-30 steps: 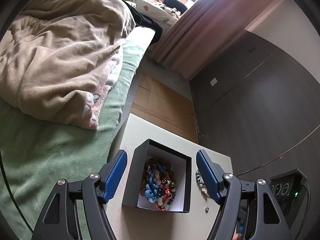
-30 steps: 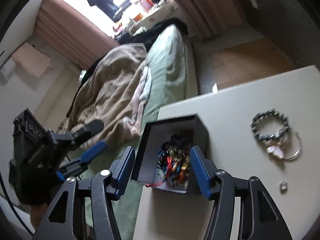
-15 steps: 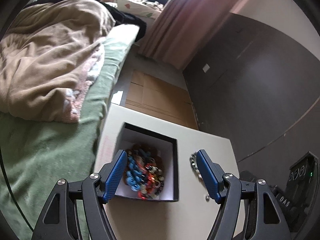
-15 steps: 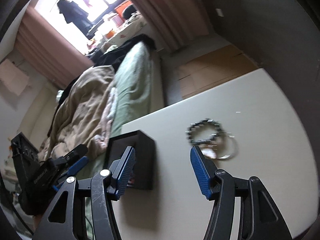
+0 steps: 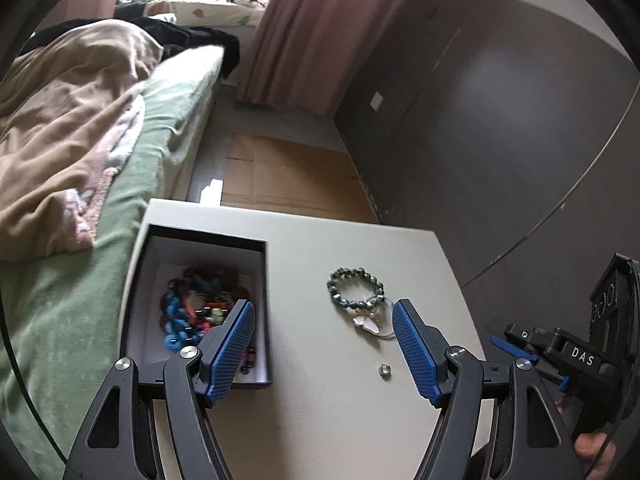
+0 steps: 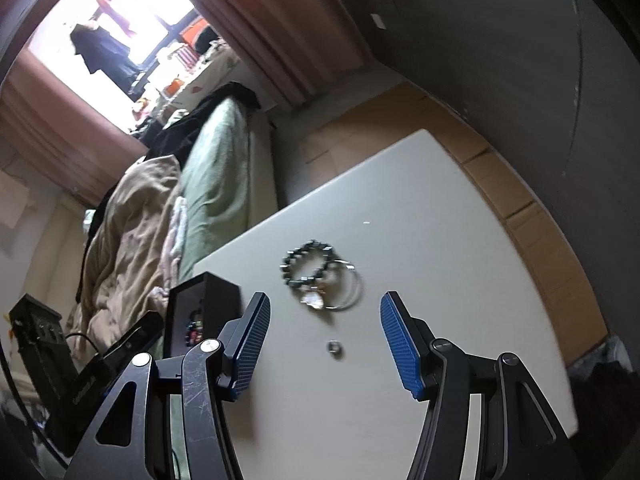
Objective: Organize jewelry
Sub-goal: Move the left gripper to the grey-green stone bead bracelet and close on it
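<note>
A black box (image 5: 205, 237) (image 6: 224, 292) with a white lining holds several coloured bead bracelets (image 5: 188, 316) at the left of a small white table (image 5: 332, 408) (image 6: 440, 248). To its right lie a dark bead bracelet (image 5: 354, 290) (image 6: 306, 266), a thin silver bangle with a pale pendant (image 5: 370, 322) (image 6: 340, 292) and a small silver ring (image 5: 385, 369) (image 6: 334, 347). My left gripper (image 5: 324, 348) hovers open above the box's right wall and the loose pieces. My right gripper (image 6: 324, 340) hangs open over the ring and bracelets, with nothing between its pads.
A bed (image 5: 120, 184) with green sheet and a tan blanket (image 5: 60, 128) borders the table's left side. Cardboard sheets (image 5: 288, 180) cover the floor beyond the table. A dark wall (image 5: 500, 140) rises on the right. A hand (image 5: 592, 448) holds the right gripper's body.
Both grippers have swung to the right, from over the black box to over the loose bracelets and ring. Their jaws kept the same width.
</note>
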